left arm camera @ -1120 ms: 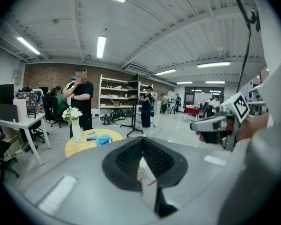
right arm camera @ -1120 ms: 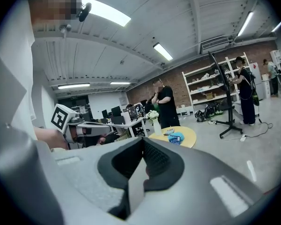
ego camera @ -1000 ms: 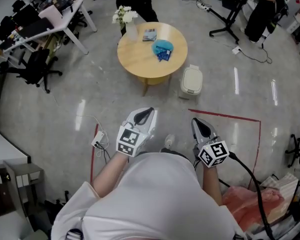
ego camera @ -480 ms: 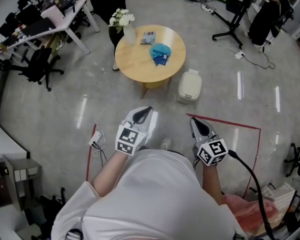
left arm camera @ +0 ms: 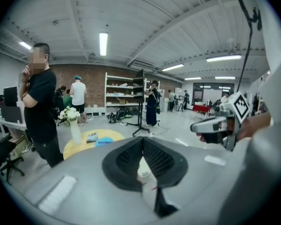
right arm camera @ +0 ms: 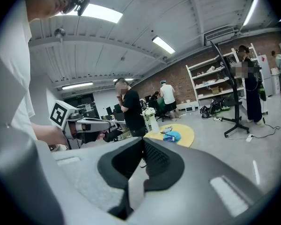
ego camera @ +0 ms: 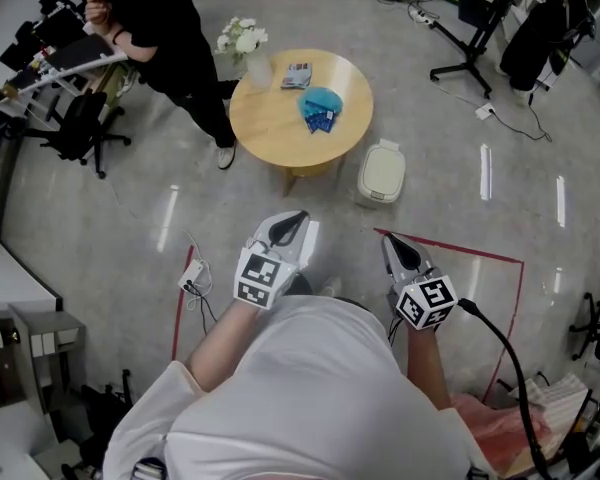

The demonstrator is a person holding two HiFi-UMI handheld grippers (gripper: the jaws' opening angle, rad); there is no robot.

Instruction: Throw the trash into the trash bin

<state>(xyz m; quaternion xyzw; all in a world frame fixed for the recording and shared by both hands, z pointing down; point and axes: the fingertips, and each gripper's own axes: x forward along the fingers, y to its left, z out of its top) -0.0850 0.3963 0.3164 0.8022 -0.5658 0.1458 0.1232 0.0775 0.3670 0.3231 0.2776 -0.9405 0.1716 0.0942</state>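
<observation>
Crumpled blue trash and a small printed packet lie on a round wooden table ahead of me. The white lidded trash bin stands on the floor at the table's right. My left gripper and right gripper are held side by side in front of my body, well short of the table. Both are shut with nothing in them. The left gripper view shows its pads pressed together and the table far ahead. In the right gripper view the blue trash is distant.
A vase of white flowers stands at the table's left rim. A person in black stands just left of the table. Red tape marks the floor by my feet. Desks and chairs are at the left, a stand and cables at the right.
The person in black has come round from behind the table to its left side. Both grippers have advanced slightly over the floor, still shut.
</observation>
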